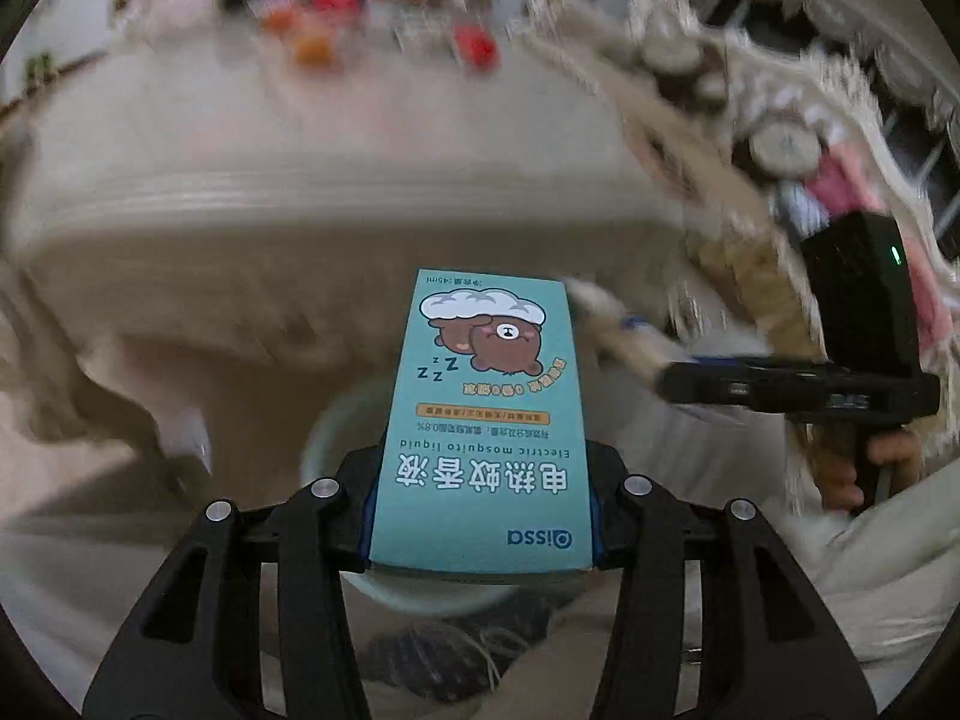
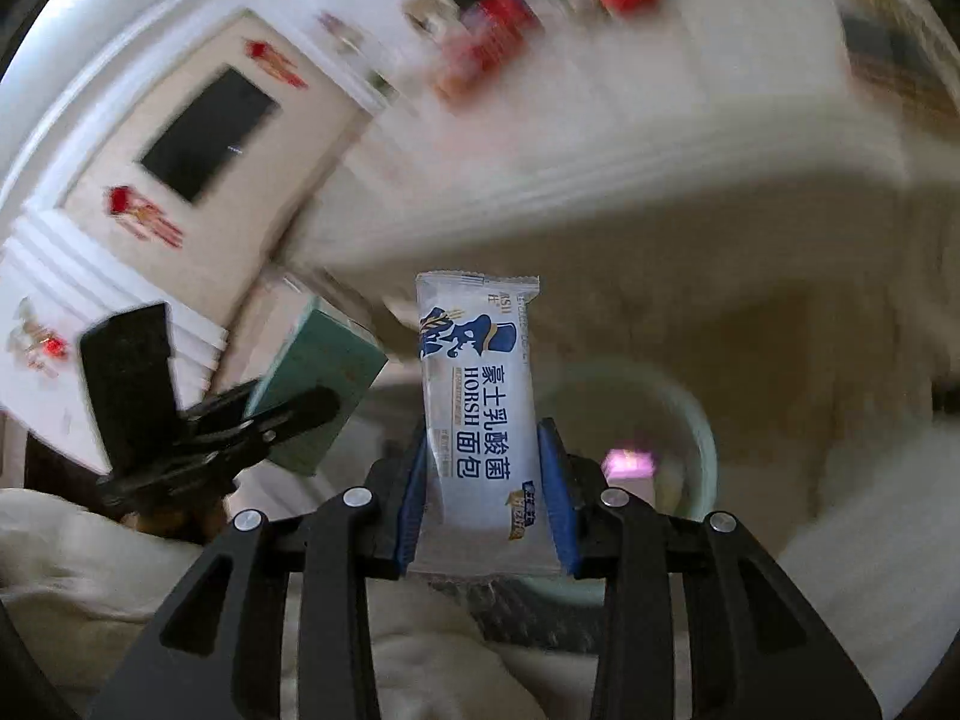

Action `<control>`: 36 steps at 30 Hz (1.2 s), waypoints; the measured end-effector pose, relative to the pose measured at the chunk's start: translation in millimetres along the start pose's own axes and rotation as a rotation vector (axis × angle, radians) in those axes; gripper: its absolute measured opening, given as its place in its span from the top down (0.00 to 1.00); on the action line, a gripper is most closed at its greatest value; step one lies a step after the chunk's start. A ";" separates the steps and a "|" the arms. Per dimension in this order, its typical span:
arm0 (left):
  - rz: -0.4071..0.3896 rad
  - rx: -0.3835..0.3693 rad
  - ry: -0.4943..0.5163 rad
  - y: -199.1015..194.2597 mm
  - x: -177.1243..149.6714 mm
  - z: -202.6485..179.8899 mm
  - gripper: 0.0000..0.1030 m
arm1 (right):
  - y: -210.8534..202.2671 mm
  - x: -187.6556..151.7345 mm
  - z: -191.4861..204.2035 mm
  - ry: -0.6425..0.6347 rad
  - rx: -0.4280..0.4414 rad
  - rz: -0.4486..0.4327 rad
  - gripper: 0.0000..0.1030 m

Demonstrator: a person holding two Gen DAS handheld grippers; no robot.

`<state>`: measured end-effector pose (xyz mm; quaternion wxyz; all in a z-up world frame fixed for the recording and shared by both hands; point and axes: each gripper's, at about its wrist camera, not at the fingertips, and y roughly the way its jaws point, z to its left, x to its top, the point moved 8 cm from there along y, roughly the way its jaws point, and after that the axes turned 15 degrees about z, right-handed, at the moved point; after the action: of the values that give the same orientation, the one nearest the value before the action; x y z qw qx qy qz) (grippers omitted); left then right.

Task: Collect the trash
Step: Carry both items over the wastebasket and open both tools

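Note:
My left gripper (image 1: 480,516) is shut on a teal mosquito-liquid box (image 1: 486,420) with a sleeping bear on it, held upright above a pale green bin (image 1: 327,450). My right gripper (image 2: 486,498) is shut on a white and blue bread wrapper (image 2: 480,396), held over the same pale green bin (image 2: 696,420). A pink item (image 2: 627,462) lies inside the bin. The left gripper with the teal box (image 2: 318,384) shows at the left of the right wrist view. The right gripper's body (image 1: 798,384) shows at the right of the left wrist view.
A white table (image 1: 300,138) stands behind the bin, with several red and orange packets (image 1: 336,6) on its far side. A patterned cloth (image 1: 720,96) hangs at the right. A wall panel with a dark screen (image 2: 207,132) is at the left. Pale cloth (image 2: 78,564) lies below.

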<state>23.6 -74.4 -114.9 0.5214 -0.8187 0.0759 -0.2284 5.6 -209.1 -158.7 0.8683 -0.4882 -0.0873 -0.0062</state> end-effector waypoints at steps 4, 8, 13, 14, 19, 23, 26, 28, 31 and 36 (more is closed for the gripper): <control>0.178 0.019 -0.013 70.8 -18.0 10.6 0.53 | 48.1 -3.9 -20.5 0.050 -0.085 0.091 0.68; 0.254 0.013 -0.071 105.3 -22.2 31.7 0.53 | 71.5 2.2 -23.9 0.031 -0.137 0.131 0.68; 0.278 0.011 -0.082 122.7 -23.7 36.9 0.49 | 84.9 15.9 -25.6 0.001 -0.216 0.121 0.67; 0.282 0.012 -0.086 124.5 -26.9 33.9 0.36 | 87.1 15.0 -26.8 0.000 -0.224 0.121 0.66; 0.245 0.097 -0.129 124.5 -26.1 50.8 0.14 | 91.1 11.3 -30.2 -0.001 -0.260 0.112 0.29; 0.199 0.080 -0.174 111.2 -20.0 59.9 0.12 | 77.3 5.6 -40.3 0.018 -0.238 0.108 0.29; 0.140 0.083 -0.152 90.0 -14.6 51.5 0.12 | 61.1 3.0 -30.7 -0.007 -0.217 0.078 0.29; 0.106 0.075 -0.127 74.3 -10.6 43.9 0.12 | 51.2 2.0 -19.0 -0.032 -0.196 0.057 0.29; 0.021 0.069 -0.060 36.0 3.0 26.0 0.12 | 27.7 3.3 -1.2 -0.077 -0.159 0.003 0.29; -0.145 0.148 -0.017 -29.4 47.2 23.6 0.12 | -20.8 32.5 11.1 -0.105 -0.152 -0.159 0.29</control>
<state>72.7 -59.1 -83.1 0.5634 -0.7831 -0.0050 -0.2634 33.9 -208.2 -130.3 0.8198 -0.5439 -0.1703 -0.0561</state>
